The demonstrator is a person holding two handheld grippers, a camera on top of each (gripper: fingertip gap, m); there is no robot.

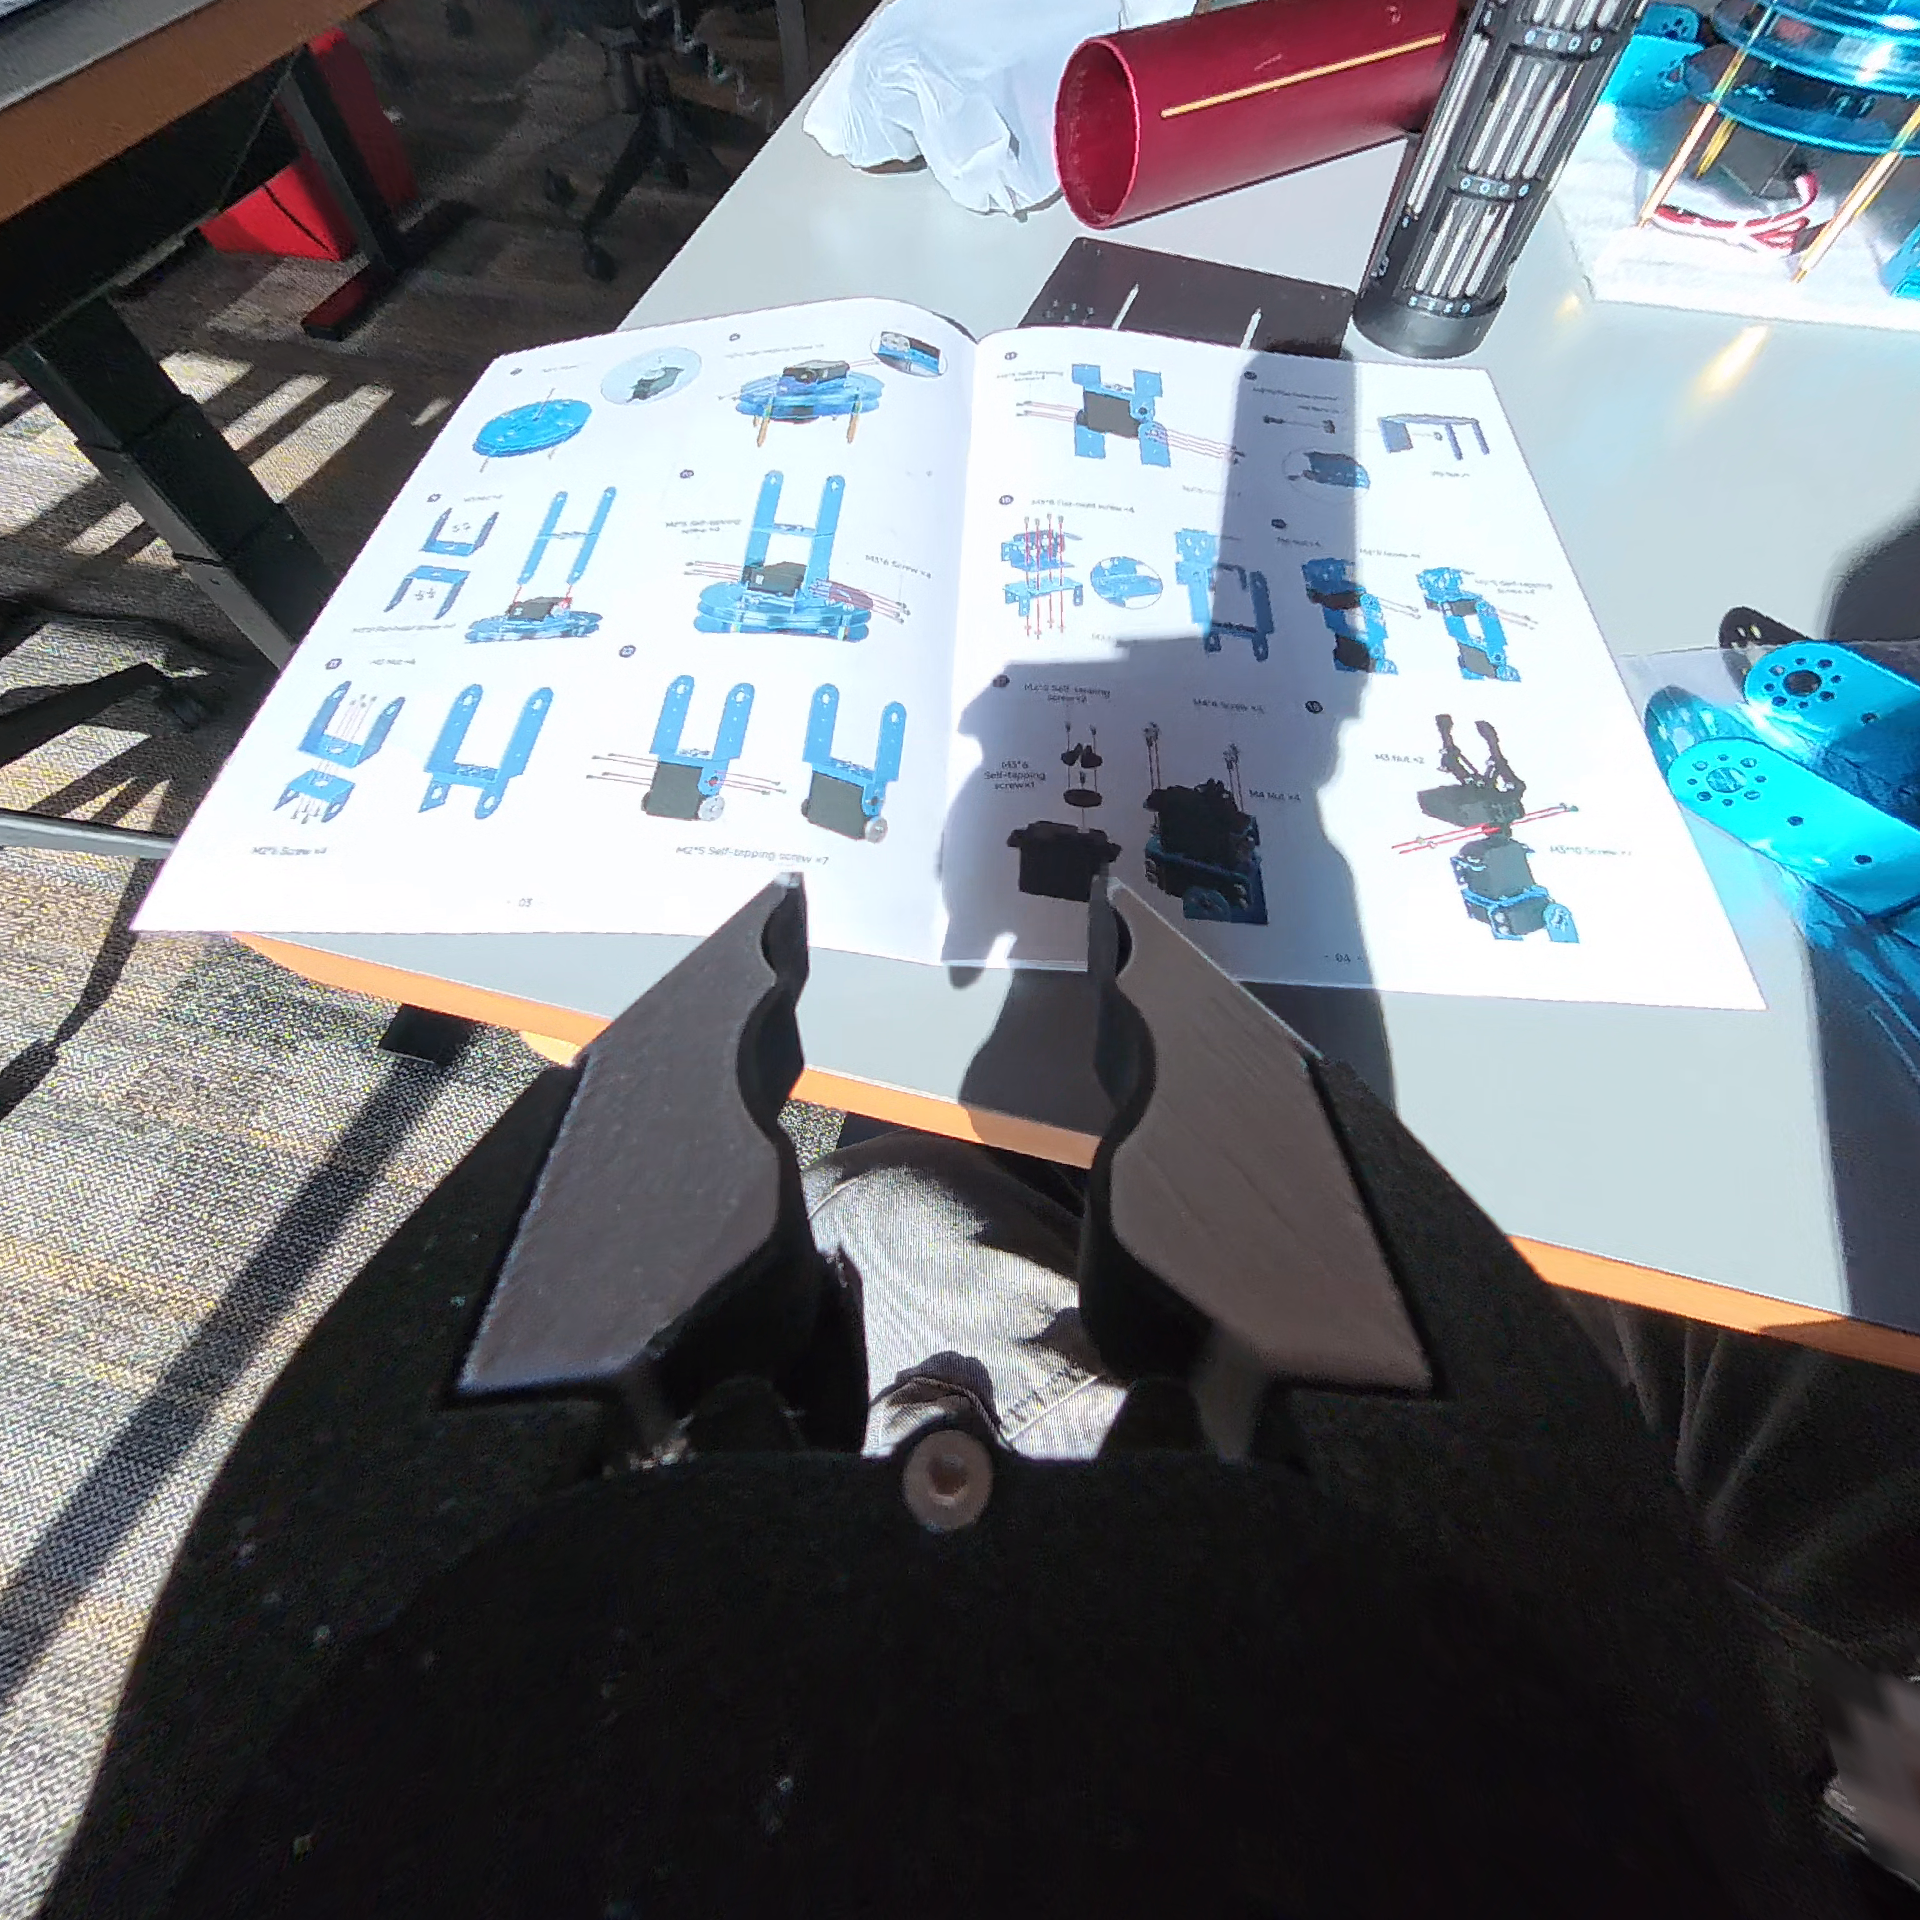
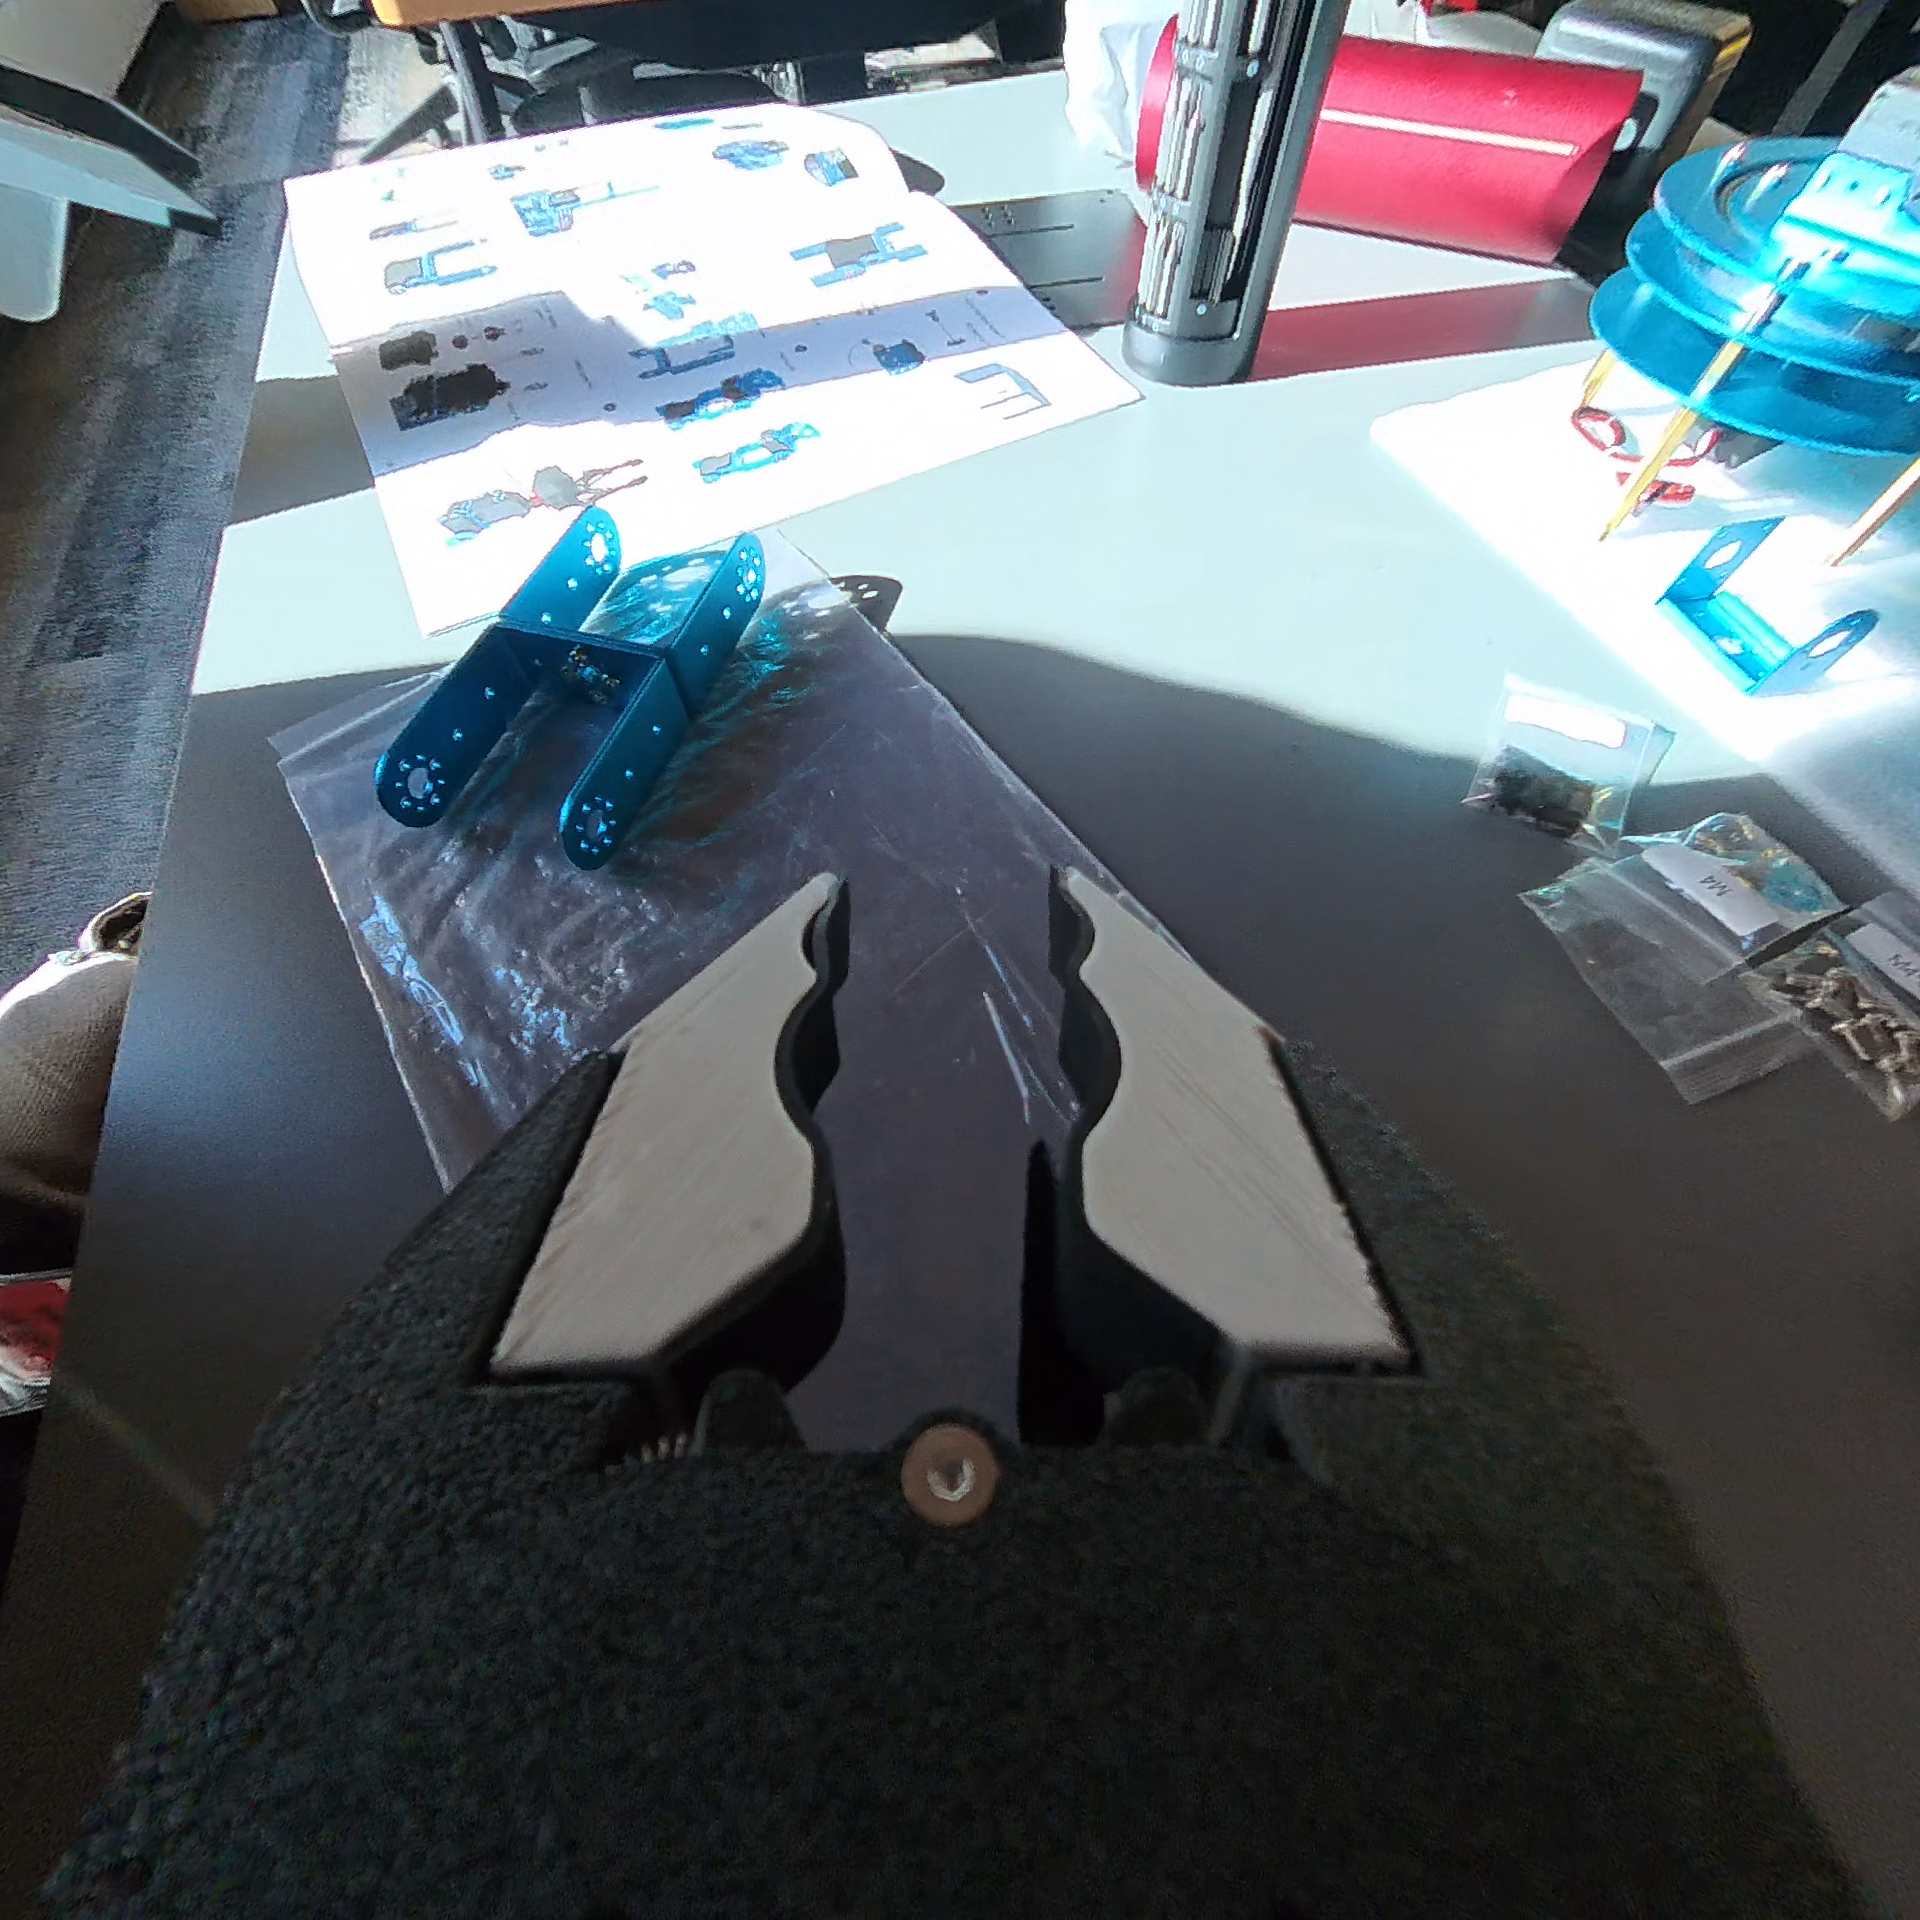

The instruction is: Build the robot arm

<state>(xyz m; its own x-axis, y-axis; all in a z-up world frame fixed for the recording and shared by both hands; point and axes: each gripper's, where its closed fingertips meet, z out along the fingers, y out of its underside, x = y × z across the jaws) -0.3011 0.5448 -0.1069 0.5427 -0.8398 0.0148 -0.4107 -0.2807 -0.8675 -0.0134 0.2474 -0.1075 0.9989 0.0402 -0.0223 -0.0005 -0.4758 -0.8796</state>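
Our left gripper [image 1: 945, 904] and right gripper [image 2: 948, 894] gape wide, empty — the hard, light blue bracket [image 2: 566, 707] sits at 11 o'clock; its flat arms look best to pinch.

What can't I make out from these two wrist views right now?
- Right wrist view: contents of the small clear plastic bags, too small to tell.
- Right wrist view: round blue stacked-disc assembly, cut off by the right edge.
- Left wrist view: blue perforated metal brackets, cut off by the right edge.
- Left wrist view: open white instruction booklet, partly under shadow.
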